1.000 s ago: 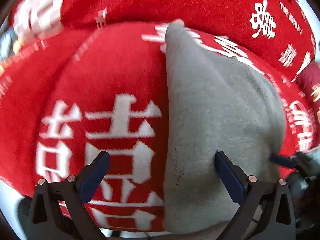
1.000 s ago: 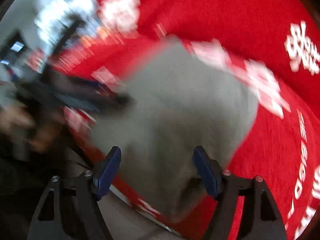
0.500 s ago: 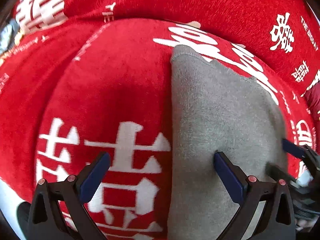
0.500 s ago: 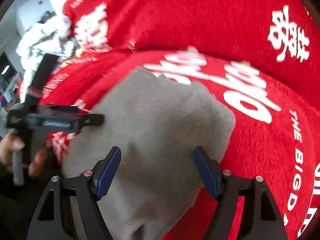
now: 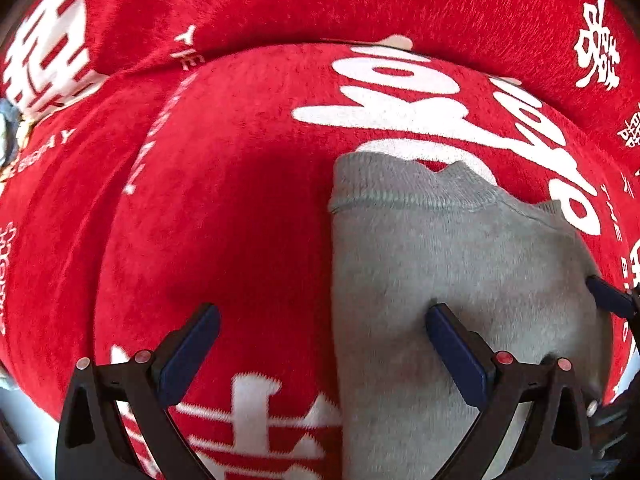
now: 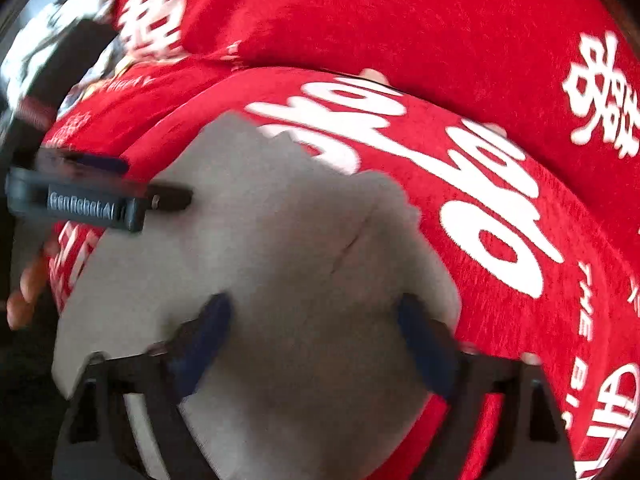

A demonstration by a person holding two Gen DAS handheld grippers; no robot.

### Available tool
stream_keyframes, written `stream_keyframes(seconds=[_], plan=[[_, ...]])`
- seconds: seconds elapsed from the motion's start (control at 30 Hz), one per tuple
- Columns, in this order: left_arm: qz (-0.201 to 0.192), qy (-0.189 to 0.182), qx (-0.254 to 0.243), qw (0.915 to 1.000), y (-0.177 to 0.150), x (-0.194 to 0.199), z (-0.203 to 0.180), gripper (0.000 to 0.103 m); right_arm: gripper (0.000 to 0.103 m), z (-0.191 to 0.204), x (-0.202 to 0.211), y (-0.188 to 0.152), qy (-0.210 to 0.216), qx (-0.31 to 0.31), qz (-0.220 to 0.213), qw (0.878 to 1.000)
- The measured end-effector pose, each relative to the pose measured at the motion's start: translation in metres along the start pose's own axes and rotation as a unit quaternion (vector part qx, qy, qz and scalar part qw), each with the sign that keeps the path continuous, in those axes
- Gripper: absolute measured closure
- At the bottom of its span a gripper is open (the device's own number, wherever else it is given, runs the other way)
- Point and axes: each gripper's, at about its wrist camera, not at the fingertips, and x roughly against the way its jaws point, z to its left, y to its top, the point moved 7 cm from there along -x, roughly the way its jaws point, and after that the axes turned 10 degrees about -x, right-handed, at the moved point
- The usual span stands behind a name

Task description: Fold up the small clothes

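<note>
A small grey knit garment (image 5: 460, 280) lies flat on a red blanket (image 5: 240, 200) printed with white characters, its ribbed hem toward the far side. My left gripper (image 5: 320, 344) is open and straddles the garment's left edge: its right finger is over the grey cloth, its left finger over the red blanket. In the right wrist view the same garment (image 6: 280, 248) fills the middle. My right gripper (image 6: 312, 344) hovers over it with its jaws opening; grey cloth lies below them and is not pinched. The left gripper (image 6: 140, 184) shows at that view's left edge.
The red blanket (image 6: 480, 60) covers the whole surface and forms a raised fold behind the garment. A hand (image 6: 28, 288) holds the left gripper. A blue fingertip (image 5: 608, 300) of the right gripper shows at the garment's right edge. Blurred clutter sits at the far left.
The grey garment, peaked and bunched before, now lies flat with its hem showing. Both views have drifted across the blanket. The right gripper's fingers stand wider apart.
</note>
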Motion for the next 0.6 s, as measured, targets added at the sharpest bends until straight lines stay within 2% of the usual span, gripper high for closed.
stream_keyframes(seconds=[0.07, 0.17, 0.23, 0.37, 0.43, 0.53, 0.6], plan=[[0.0, 0.002, 0.0, 1.0, 0.003, -0.001, -0.001, 0.0, 0.01, -0.006, -0.003, 0.005, 0.015, -0.023, 0.008, 1.0], [-0.008, 0.013, -0.012, 0.9998, 0.003, 0.007, -0.003, 0.0, 0.01, -0.002, 0.004, 0.003, -0.008, -0.009, 0.007, 1.0], [-0.019, 0.023, -0.019, 0.9994, 0.003, 0.014, -0.004, 0.0, 0.01, 0.004, 0.018, 0.001, -0.022, -0.002, -0.007, 1.0], [-0.023, 0.028, -0.027, 0.999, 0.001, 0.02, -0.006, 0.0, 0.01, 0.037, 0.057, -0.015, -0.001, 0.054, -0.056, 0.997], [-0.023, 0.03, -0.028, 0.9989, 0.001, 0.02, -0.005, 0.0, 0.01, 0.05, 0.058, -0.028, -0.027, 0.103, -0.057, 0.993], [-0.024, 0.027, -0.024, 0.999, -0.002, 0.024, -0.004, 0.0, 0.01, 0.042, 0.04, -0.048, -0.103, 0.149, -0.029, 0.983], [-0.027, 0.027, -0.026, 0.9989, -0.004, 0.027, -0.003, 0.0, 0.01, 0.025, 0.04, -0.061, -0.098, 0.13, -0.029, 0.986]])
